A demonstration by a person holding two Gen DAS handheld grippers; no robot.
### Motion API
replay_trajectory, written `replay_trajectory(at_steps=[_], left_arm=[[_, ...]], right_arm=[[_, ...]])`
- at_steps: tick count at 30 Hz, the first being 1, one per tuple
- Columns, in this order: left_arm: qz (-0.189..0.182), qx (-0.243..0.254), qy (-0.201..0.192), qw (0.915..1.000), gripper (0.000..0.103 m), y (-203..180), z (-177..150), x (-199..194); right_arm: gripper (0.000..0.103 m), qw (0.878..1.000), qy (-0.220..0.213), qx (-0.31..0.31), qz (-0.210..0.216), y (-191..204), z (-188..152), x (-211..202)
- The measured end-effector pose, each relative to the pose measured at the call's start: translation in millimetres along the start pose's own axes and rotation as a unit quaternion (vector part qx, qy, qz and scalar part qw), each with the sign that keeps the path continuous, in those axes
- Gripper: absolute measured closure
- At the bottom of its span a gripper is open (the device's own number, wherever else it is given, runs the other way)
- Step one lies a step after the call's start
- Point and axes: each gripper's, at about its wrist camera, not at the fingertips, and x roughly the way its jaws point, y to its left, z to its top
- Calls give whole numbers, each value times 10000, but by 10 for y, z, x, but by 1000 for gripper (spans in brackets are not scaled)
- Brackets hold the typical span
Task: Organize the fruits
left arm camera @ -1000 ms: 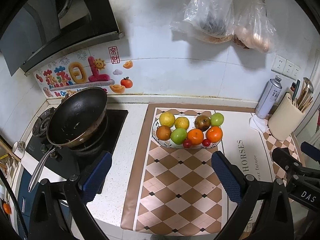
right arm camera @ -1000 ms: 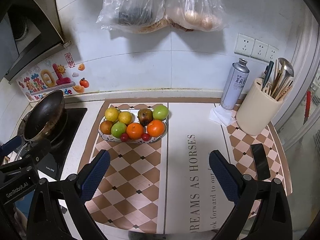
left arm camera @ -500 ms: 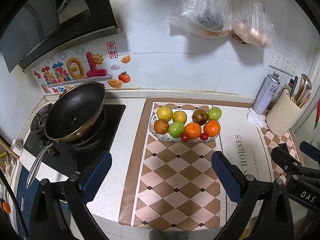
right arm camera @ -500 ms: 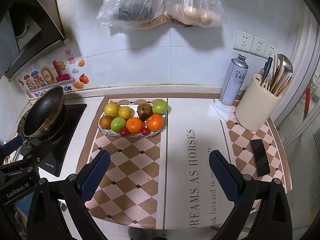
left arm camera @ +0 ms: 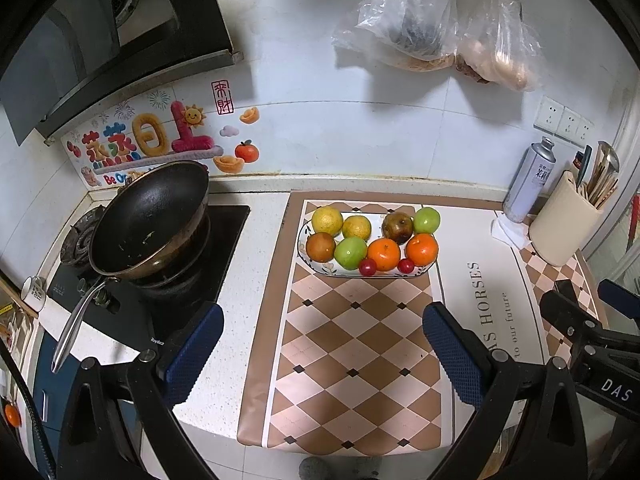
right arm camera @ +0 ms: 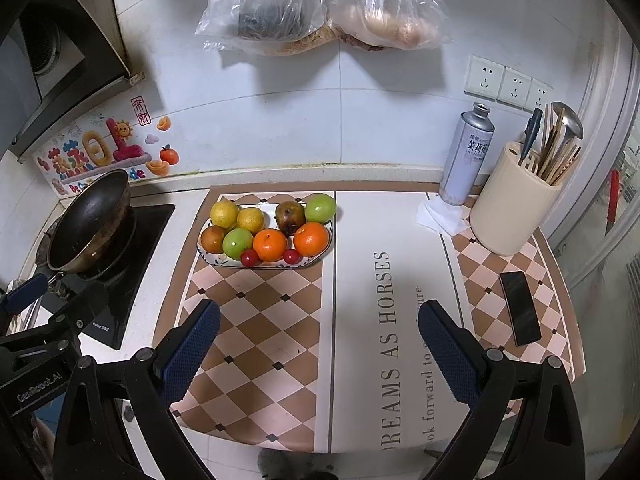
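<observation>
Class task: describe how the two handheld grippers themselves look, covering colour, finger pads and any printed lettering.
Both the left gripper and right gripper have black angular frames with silver screws and dimpled dark-blue finger pads. White lettering shows: "DAS" on the right one, "GenRobot.AI" on the left.

The back wall (right arm camera: 360,128) was white tile, lit evenly, with a colourful sticker (left arm camera: 152,144) low on the left and a row of sockets (right arm camera: 506,82) on the right. Two clear plastic bags (right arm camera: 320,4) hung high on it — their shadows fell on the tile below. A dark range hood (left arm camera: 100,32) jutted out above the black cooktop (left arm camera: 168,280). The pale countertop (left arm camera: 244,264) carried a checked brown-and-cream mat (right arm camera: 272,320) with printed lettering.
</observation>
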Motion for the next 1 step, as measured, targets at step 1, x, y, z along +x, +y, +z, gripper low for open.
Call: replay_trajectory(at_steps=[1], left_arm=[[-6, 5, -39, 10000, 1, 1, -11, -18]], right_arm=[[2, 10000, -8, -9, -5, -2, 0, -1]])
